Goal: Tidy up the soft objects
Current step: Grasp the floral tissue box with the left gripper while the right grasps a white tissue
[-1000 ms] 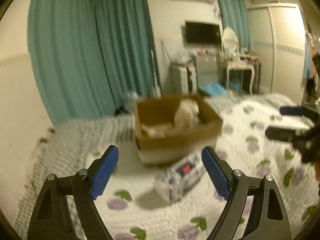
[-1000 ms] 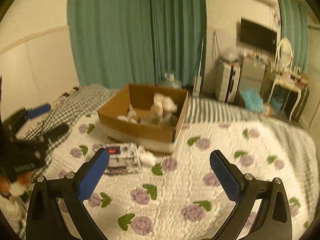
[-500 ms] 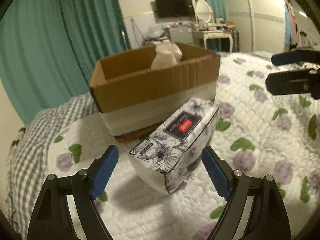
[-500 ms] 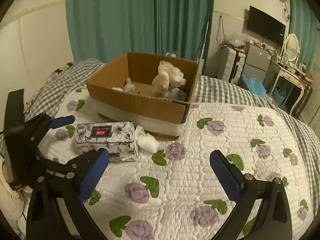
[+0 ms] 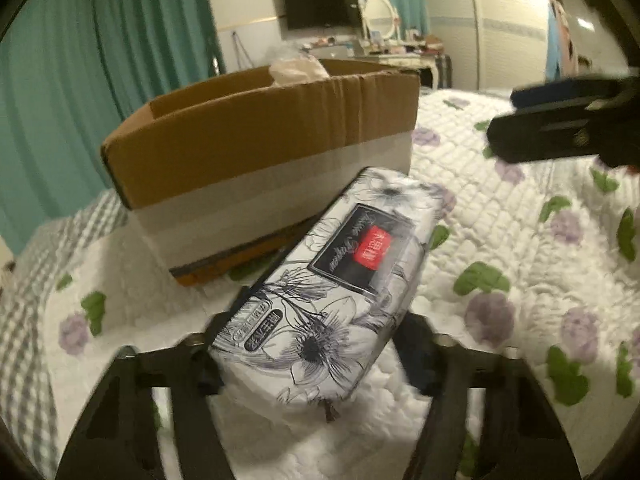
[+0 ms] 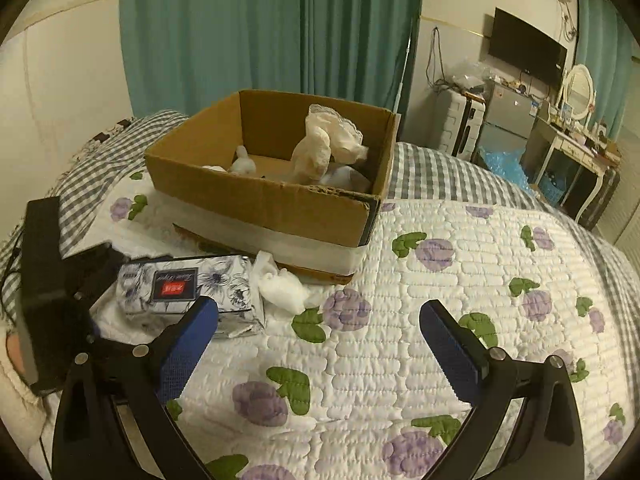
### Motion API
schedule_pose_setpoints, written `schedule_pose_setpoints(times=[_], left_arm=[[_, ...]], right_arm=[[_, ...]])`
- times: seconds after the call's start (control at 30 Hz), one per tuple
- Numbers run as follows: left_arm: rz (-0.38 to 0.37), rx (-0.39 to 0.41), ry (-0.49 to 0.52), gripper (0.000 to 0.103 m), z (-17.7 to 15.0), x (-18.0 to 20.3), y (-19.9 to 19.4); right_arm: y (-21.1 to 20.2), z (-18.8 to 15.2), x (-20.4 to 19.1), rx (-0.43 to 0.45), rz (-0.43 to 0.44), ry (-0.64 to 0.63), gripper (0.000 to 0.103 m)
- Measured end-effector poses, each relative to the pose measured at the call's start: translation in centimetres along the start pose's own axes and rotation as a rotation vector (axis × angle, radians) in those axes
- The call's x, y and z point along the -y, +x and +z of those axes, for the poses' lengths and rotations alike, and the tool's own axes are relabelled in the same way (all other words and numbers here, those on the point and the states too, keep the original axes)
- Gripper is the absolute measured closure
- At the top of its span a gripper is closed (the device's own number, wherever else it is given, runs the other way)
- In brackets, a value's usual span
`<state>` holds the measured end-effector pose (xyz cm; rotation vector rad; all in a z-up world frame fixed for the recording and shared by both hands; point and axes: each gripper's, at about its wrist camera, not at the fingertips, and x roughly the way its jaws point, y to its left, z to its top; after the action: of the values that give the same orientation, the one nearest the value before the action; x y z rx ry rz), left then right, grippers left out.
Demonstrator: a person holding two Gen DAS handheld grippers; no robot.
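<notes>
My left gripper [image 5: 308,360] has its fingers astride the near end of the floral-printed soft tissue pack, pressed against or nearly against its sides; motion blur keeps me from telling whether they truly clamp it yet. My right gripper [image 6: 318,332] hangs with its blue-padded fingers wide apart, holding nothing.

Largest first: the white quilted bedspread with purple flowers [image 6: 440,320] carries everything. On it sits the open brown cardboard box [image 6: 272,196], already holding pale crumpled soft items [image 6: 324,148]. Just in front of the box lies the tissue pack [image 5: 340,284], its long axis running from between my left fingers diagonally up and right toward the box wall. A small white crumpled wad [image 6: 280,286] touches the pack's far end.

My left hand is plainly nearer the pack; I judge lifting it over the box wall comes next.
</notes>
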<state>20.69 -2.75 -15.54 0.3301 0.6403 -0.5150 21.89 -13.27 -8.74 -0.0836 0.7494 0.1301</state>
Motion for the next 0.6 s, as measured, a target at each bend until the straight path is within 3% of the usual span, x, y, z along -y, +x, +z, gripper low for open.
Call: schedule_pose_setpoints(times=[0.17, 0.3, 0.5, 0.6], left_arm=[[0.018, 0.021, -0.067, 0.056, -0.3, 0.1, -2.0], [0.041, 0.053, -0.184, 0.056, -0.2, -0.4, -5.1], [0.197, 0.083, -0.273, 0.056, 0.2, -1.6, -7.5], [0.271, 0.036, -0.302, 0.056, -0.2, -2.8, -6.3]], right_arm=[[0.8, -0.1, 0.7, -0.002, 0.014, 0.05, 0.002], [1.6, -0.2, 0.7, -0.01, 0.028, 0.067, 0.002], [5.0, -1.0, -0.8, -0.072, 0.073, 0.046, 0.006], [6.8, -1.6, -1.7, -0.116, 0.103, 0.039, 0.011]])
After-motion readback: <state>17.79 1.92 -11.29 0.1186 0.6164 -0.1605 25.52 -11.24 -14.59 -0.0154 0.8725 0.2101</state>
